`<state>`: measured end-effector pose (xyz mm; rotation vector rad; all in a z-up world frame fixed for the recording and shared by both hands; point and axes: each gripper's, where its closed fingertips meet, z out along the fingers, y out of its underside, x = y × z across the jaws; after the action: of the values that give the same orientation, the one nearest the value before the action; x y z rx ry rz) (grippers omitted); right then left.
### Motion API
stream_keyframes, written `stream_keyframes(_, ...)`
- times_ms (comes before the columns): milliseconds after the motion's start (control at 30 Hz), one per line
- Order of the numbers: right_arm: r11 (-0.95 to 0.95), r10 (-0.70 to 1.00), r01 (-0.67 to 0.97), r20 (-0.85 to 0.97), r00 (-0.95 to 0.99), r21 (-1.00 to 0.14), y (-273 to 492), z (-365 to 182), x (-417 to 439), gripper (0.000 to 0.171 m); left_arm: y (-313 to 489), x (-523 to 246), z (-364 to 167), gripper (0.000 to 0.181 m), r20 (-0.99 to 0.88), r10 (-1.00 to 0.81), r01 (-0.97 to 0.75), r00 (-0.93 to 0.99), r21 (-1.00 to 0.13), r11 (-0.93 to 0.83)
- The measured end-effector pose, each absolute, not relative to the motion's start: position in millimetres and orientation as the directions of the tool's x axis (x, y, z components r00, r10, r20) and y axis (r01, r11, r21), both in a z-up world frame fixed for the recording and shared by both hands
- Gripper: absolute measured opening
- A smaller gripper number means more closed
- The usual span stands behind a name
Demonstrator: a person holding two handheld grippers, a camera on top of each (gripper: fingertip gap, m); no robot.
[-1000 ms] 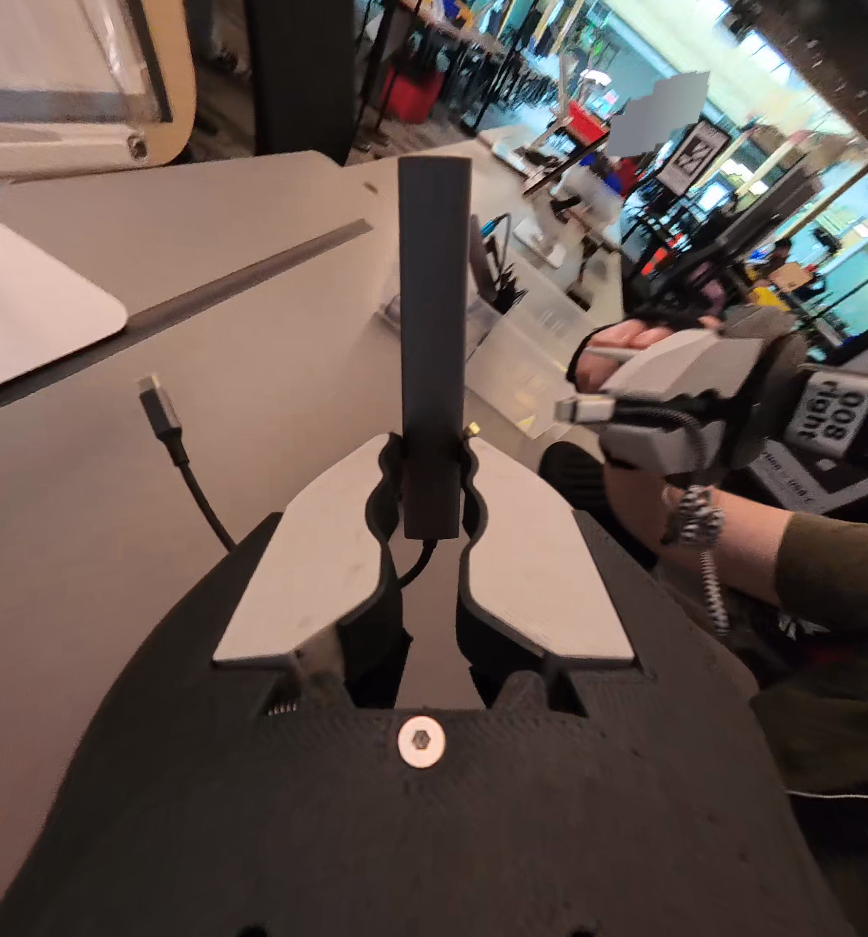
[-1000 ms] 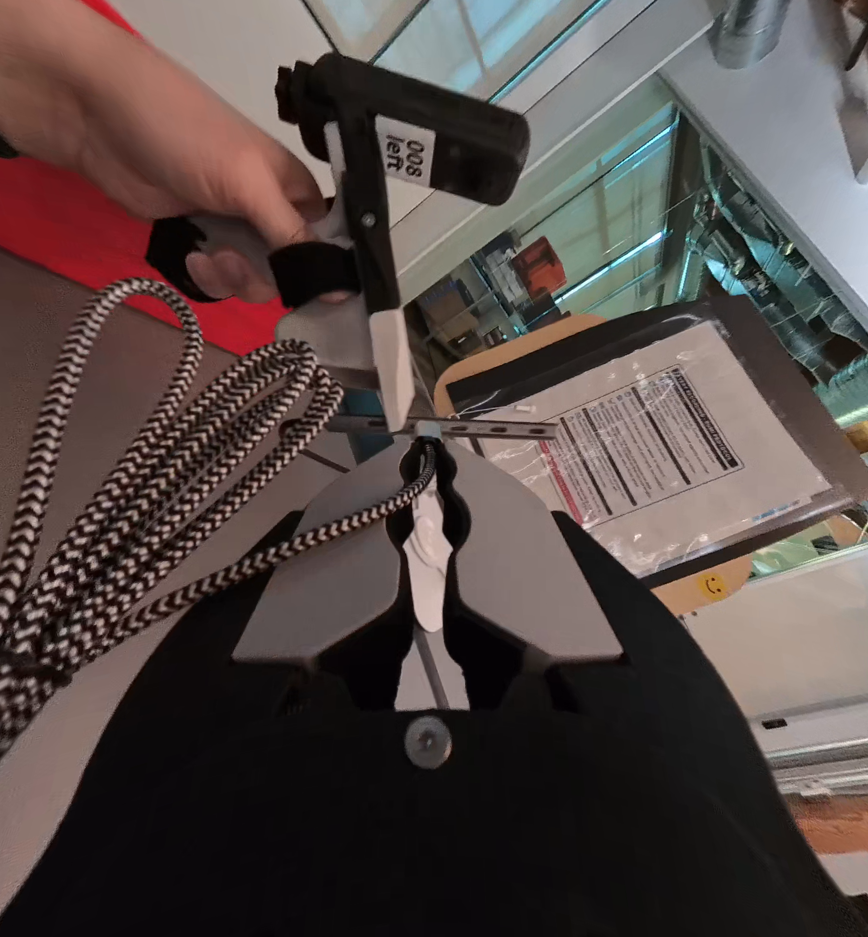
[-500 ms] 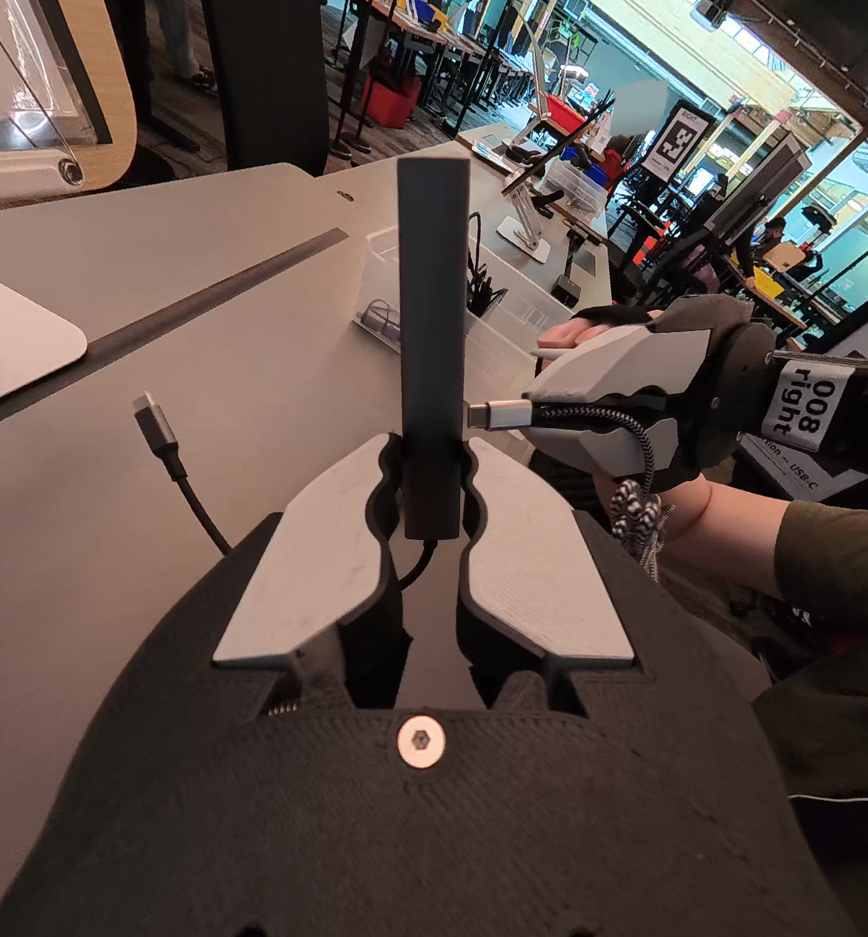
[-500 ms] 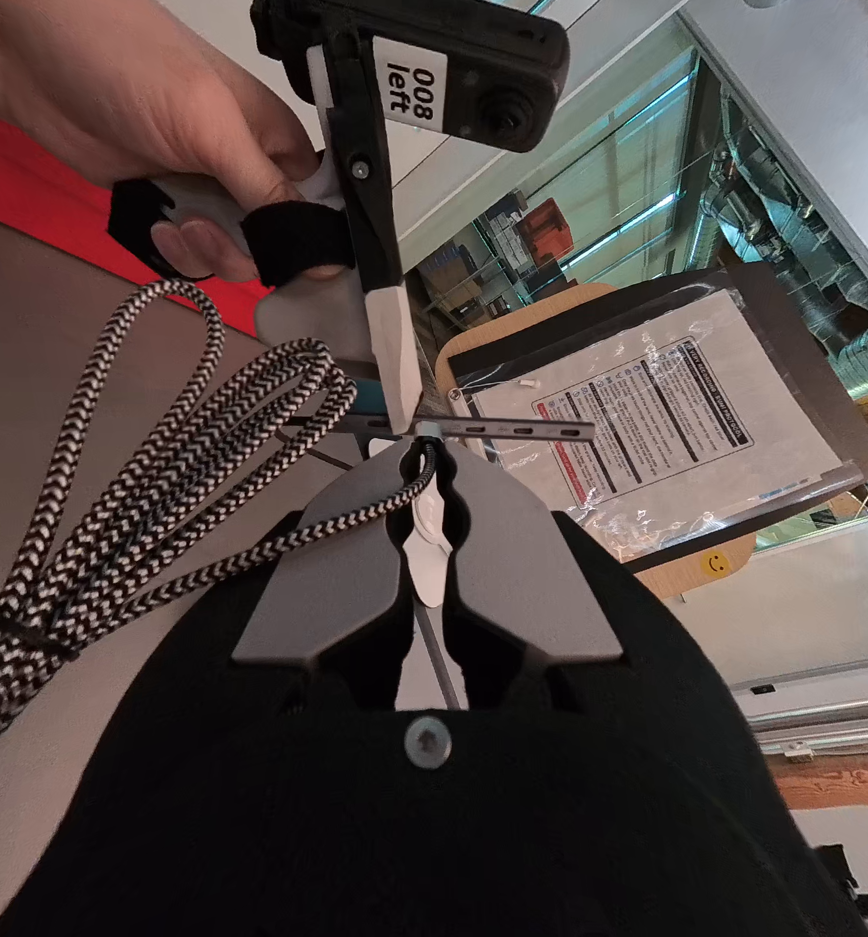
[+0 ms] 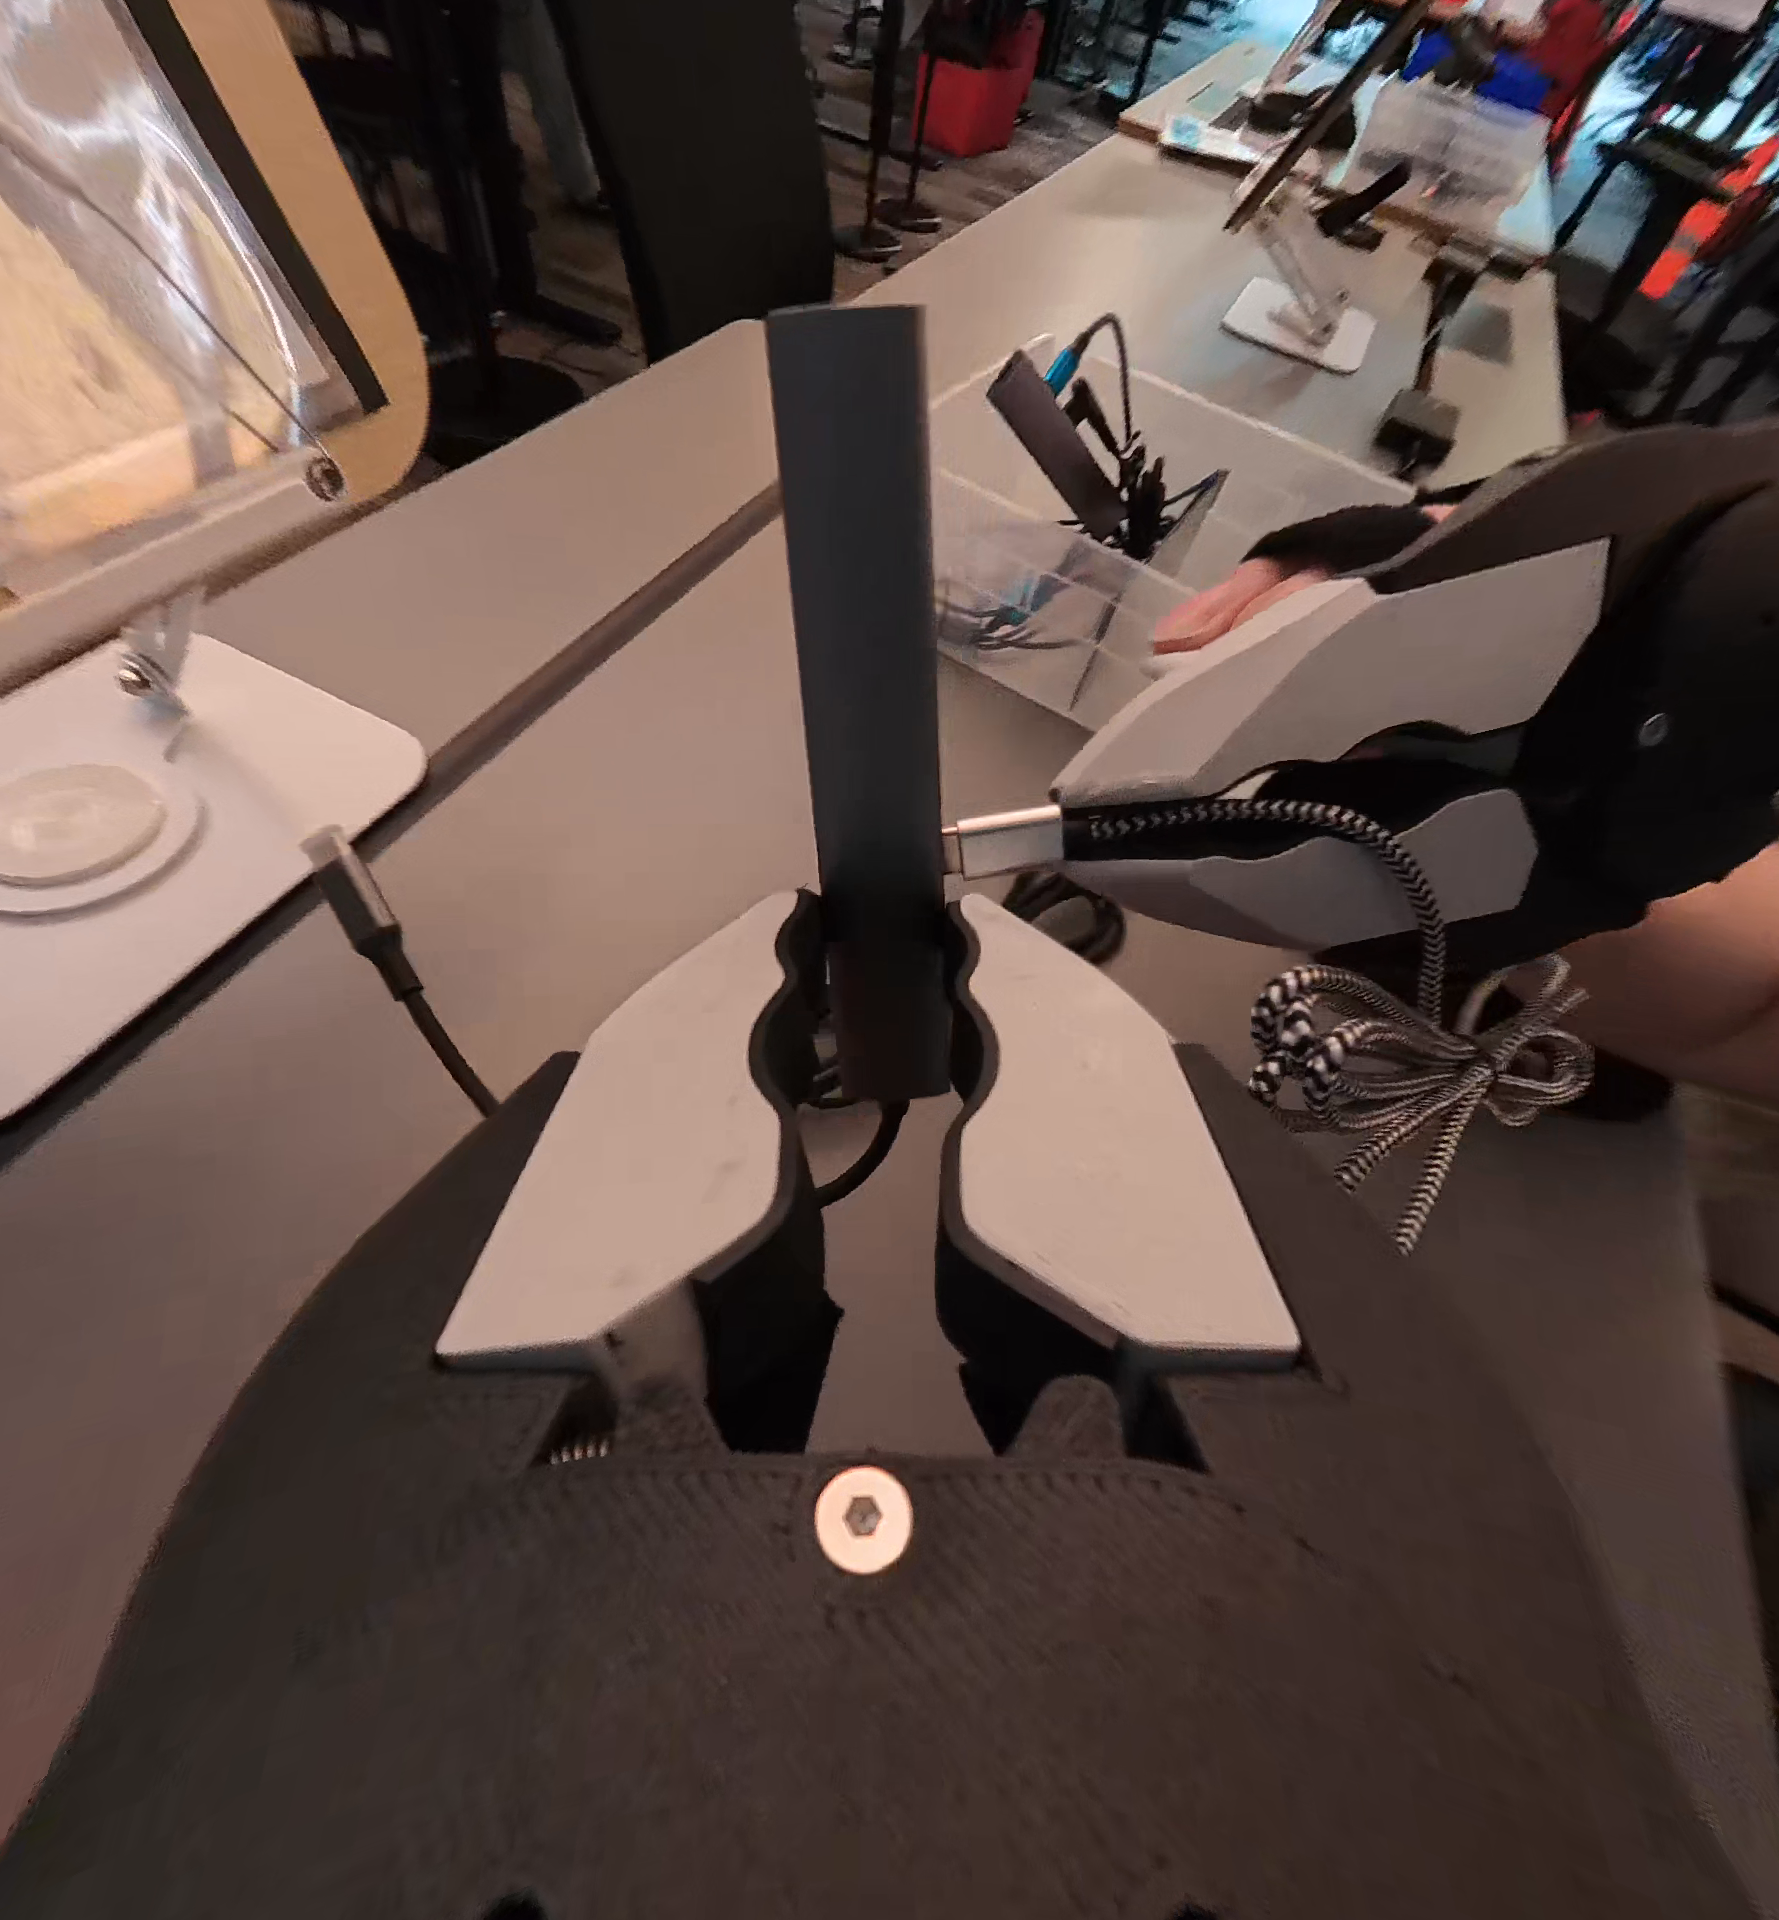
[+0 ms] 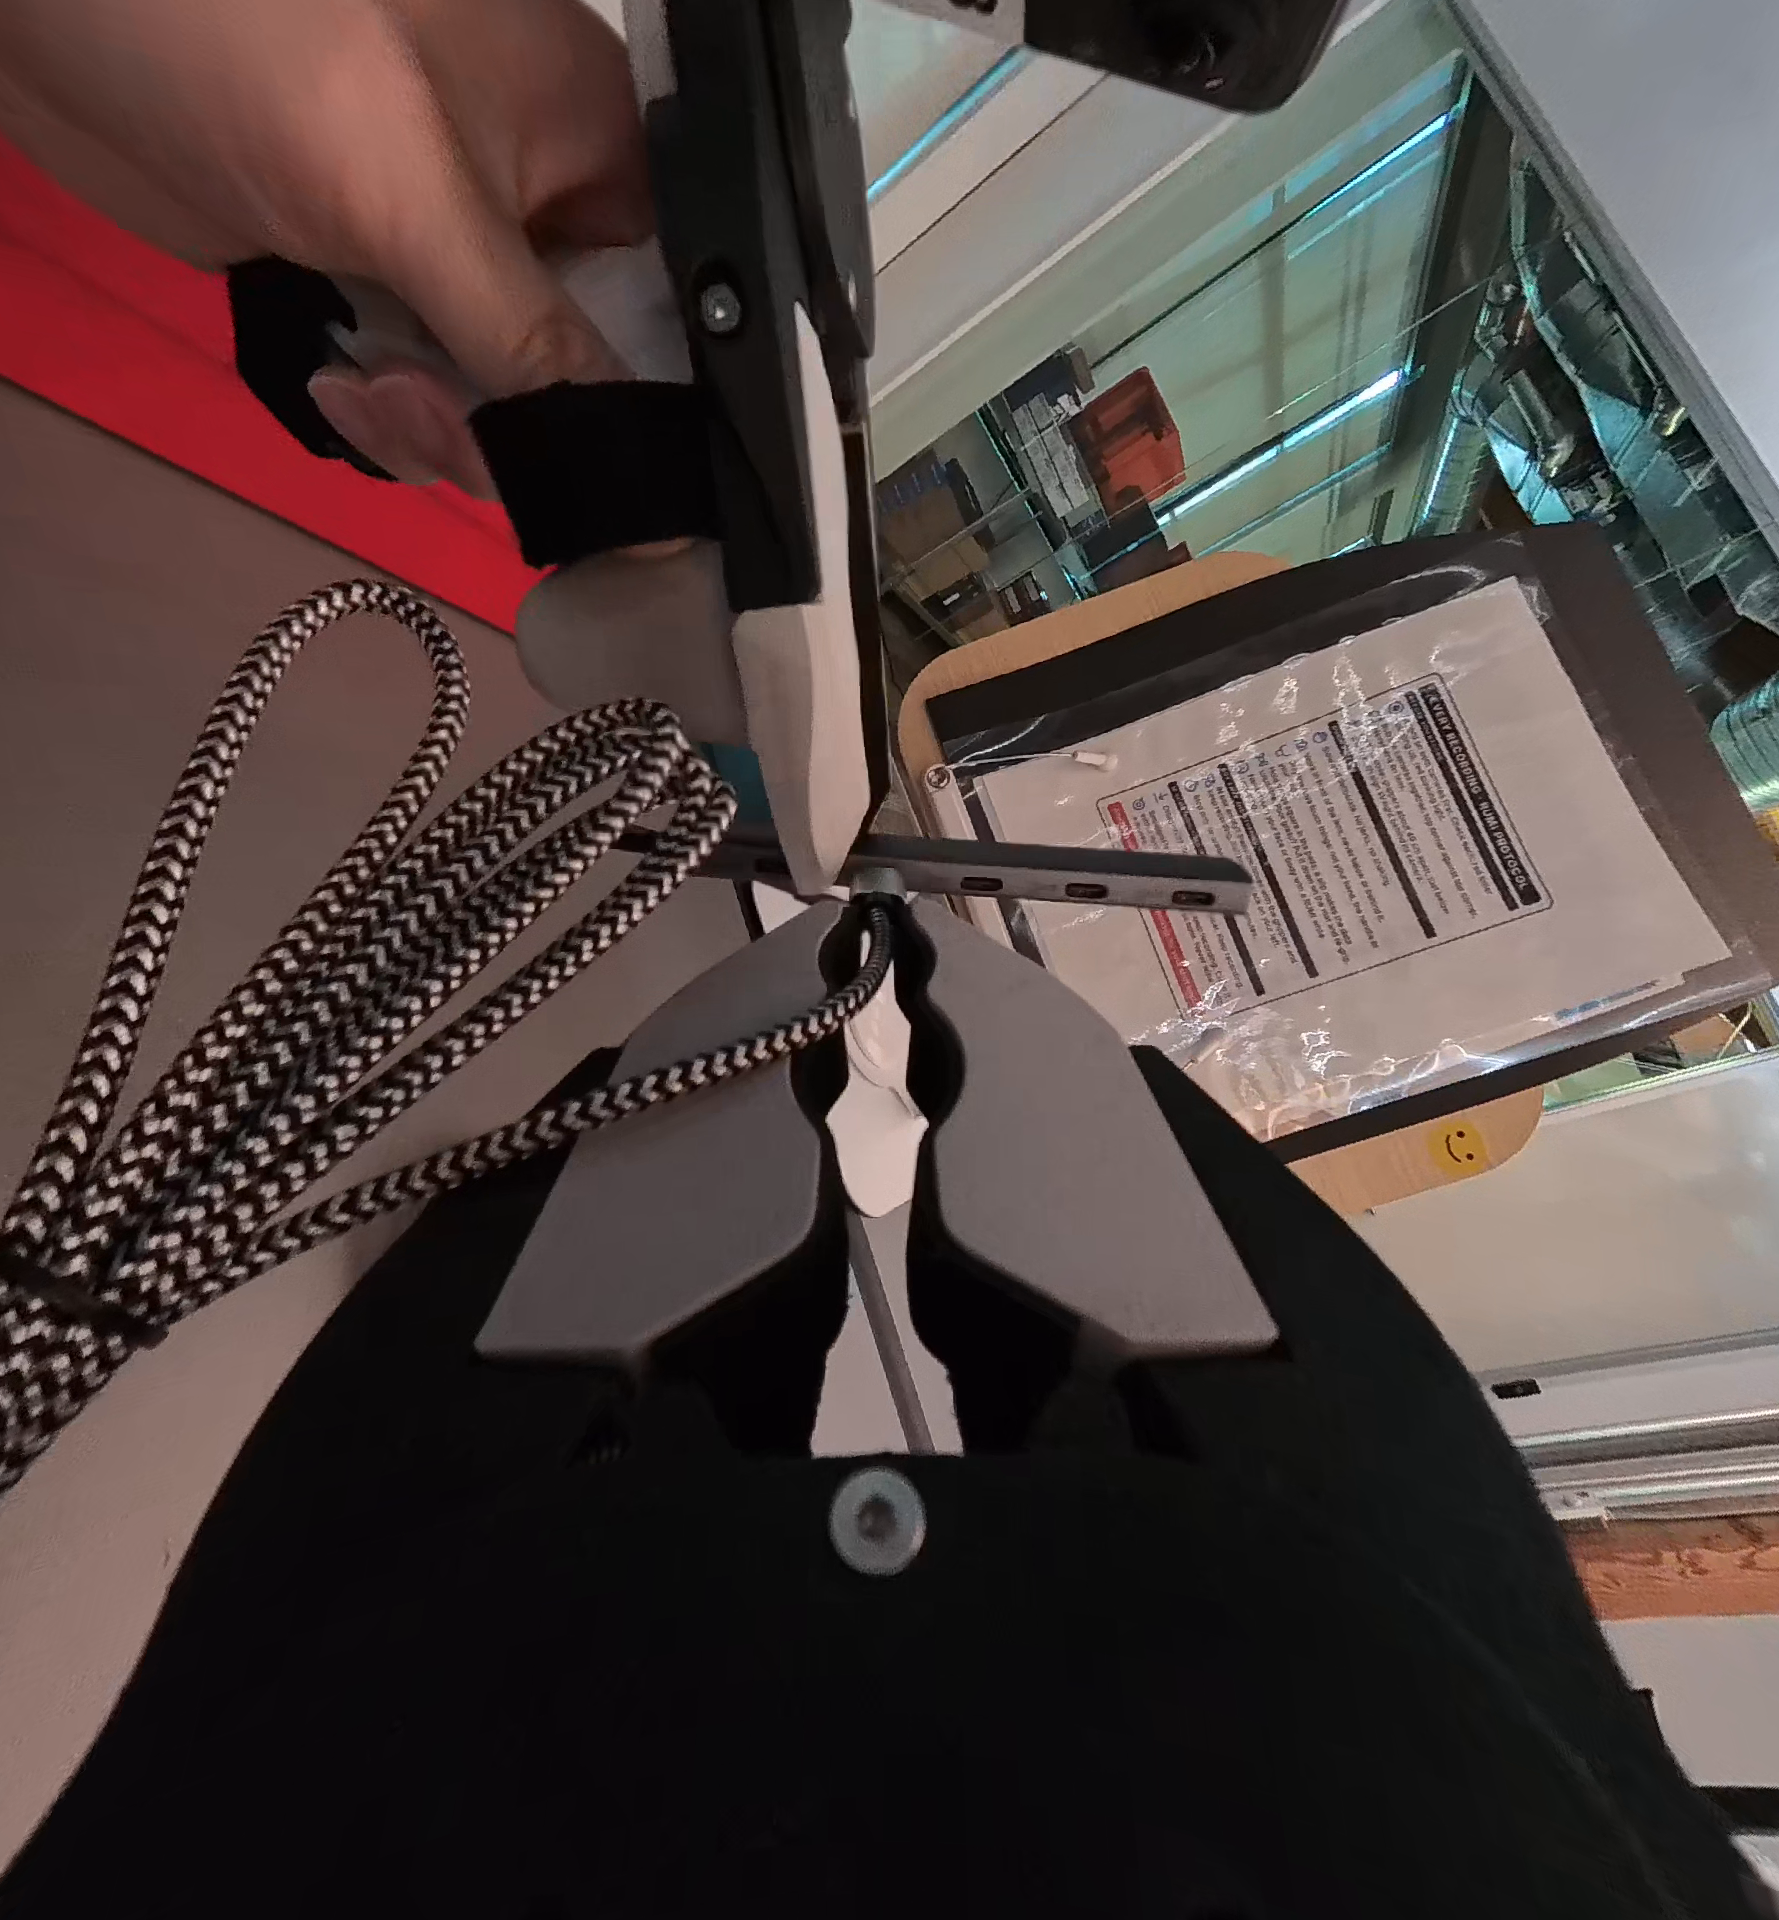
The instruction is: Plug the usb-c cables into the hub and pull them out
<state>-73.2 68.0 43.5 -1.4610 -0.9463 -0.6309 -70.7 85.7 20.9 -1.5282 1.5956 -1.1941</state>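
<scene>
In the left wrist view the left gripper (image 5: pixel 869 997) is clamped on the lower end of the hub (image 5: pixel 852 665), a dark slim bar held upright and lifted off the table (image 5: pixel 573 582); its own short lead (image 5: pixel 386 966) hangs down to the left with the plug free. At the hub's right edge, just above the fingers, the silver plug (image 5: pixel 1004 844) of the braided cable (image 5: pixel 1384 1060) meets the hub, with its metal shell showing outside the port; the right gripper (image 5: pixel 1082 842) is closed on that plug from the side. The right wrist view agrees: the right gripper (image 6: pixel 880 935) pinches the cable (image 6: pixel 324 997) just behind the plug, whose tip is at the hub (image 6: pixel 1051 883), right beside the left gripper's finger; three more ports lie open along the edge further out.

By my reading the first insertion is under way or just seated; I cannot tell how deep the plug sits; the pull-out and any other cables are left to do.

For room: the two grippers are nearly touching at the port, so the push should run straight along the plug's axis; the coiled slack hangs off the right side near the person's arm (image 5: pixel 1716 997) and could snag; beyond, a clear bin (image 5: pixel 1061 582) of spare cables stands behind the hub, and a stand base (image 5: pixel 189 790) lies to the left, both well apart.
</scene>
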Motion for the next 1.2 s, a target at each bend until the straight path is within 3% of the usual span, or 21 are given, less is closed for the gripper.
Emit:
stream_keyframes(633, 0.071, 0.177, 0.823, 0.819, 0.545, -0.563, 67.6, 44.6, -72.1, 0.008, 85.0, -72.1, 27.2, 0.021, -0.027, -0.998, -0.420, -0.053, -0.906, 0.047)
stream_keyframes(800, 0.105, 0.301, 0.757, 0.746, 0.594, -0.645, 74.2, 25.9, -82.1, 0.016, 97.1, -81.4, 20.6, 0.021, -0.090, -0.995, -0.514, -0.043, -0.852, 0.100)
stream_keyframes(900, 0.109, 0.408, 0.637, 0.619, 0.671, -0.763, 72.6, 21.2, -84.1, 0.016, 103.3, -91.1, 26.1, 0.021, -0.087, -0.996, -0.531, -0.026, -0.843, 0.087)
stream_keyframes(1033, 0.082, 0.479, 0.499, 0.473, 0.739, -0.863, 73.3, 20.6, -79.7, 0.013, 112.2, -91.8, 27.8, 0.021, -0.296, -0.954, -0.564, 0.040, -0.795, 0.222)
stream_keyframes(1200, -0.003, 0.438, 0.487, 0.437, 0.786, -0.873, 82.4, 12.3, -62.5, 0.013, 117.4, -89.2, 32.1, 0.021, -0.540, -0.838, -0.599, 0.080, -0.698, 0.393)
